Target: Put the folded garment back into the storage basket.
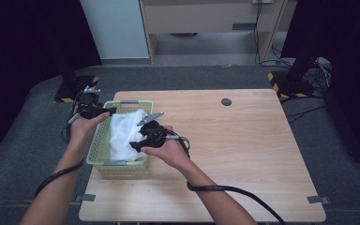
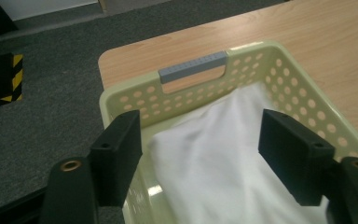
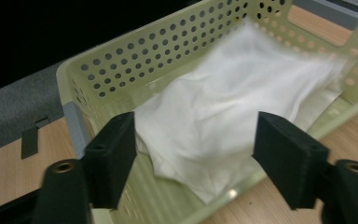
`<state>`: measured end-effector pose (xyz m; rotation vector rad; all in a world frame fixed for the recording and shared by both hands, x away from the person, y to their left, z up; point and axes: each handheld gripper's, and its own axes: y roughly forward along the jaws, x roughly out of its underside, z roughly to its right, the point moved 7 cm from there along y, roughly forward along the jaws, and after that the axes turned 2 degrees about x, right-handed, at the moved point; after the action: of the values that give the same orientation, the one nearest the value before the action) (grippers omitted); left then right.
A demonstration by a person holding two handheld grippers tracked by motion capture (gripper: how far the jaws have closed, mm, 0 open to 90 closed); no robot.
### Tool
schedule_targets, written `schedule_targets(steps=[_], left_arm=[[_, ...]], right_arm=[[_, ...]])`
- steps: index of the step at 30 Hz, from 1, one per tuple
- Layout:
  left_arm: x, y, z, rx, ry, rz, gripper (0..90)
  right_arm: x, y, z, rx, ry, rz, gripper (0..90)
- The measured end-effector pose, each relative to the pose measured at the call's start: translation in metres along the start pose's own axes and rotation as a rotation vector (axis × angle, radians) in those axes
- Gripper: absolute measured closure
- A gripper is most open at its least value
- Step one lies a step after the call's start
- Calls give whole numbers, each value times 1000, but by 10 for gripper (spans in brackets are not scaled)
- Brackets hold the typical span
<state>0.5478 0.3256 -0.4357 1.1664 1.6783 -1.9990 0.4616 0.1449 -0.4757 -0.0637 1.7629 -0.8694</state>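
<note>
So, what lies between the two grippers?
The white cloth in the basket, seen in the high view between left gripper and right gripper.

High view: fixed overhead, faces fwd/down, far, whole table (image 1: 243,140). Left gripper view: close, over basket (image 2: 279,70) toward far handle. Right gripper view: close, across basket from its right side. All share basket + cloth (image 3: 233,102).

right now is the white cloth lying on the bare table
No, the white cloth lies inside the pale green basket.
</note>
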Motion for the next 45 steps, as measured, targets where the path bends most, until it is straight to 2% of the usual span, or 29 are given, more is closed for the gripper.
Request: schedule_targets(steps=[3, 9, 14, 29, 35, 37, 39, 40, 41, 42, 43, 45], left_arm=[[5, 1, 11, 22, 16, -16, 252], [10, 7, 37, 61, 42, -45, 191], [8, 12, 56, 73, 59, -53, 155], [-2, 21, 108, 137, 125, -50, 104], [-9, 20, 136, 169, 154, -26, 100], [-10, 19, 140, 174, 160, -24, 99], [-13, 18, 157, 194, 188, -18, 98], [-13, 18, 157, 194, 188, -18, 98], [-13, 20, 166, 203, 201, -18, 98], [-13, 20, 166, 203, 201, -18, 97], [-13, 23, 173, 209, 214, -28, 97], [-12, 24, 177, 214, 216, -29, 95]], right_arm=[[6, -13, 5, 13, 12, 15, 209], [19, -40, 13, 29, 22, 25, 144], [34, -54, 19, 44, 28, 0, 89], [70, -88, 44, 120, 69, -33, 74], [84, -107, 58, 154, 81, -43, 71], [88, -111, 62, 162, 88, -45, 71], [96, -120, 69, 180, 98, -52, 71], [96, -120, 69, 180, 98, -52, 71], [103, -126, 74, 191, 113, -55, 70], [103, -126, 74, 191, 113, -55, 70], [107, -130, 76, 201, 126, -60, 70], [109, -132, 77, 202, 126, -59, 69]])
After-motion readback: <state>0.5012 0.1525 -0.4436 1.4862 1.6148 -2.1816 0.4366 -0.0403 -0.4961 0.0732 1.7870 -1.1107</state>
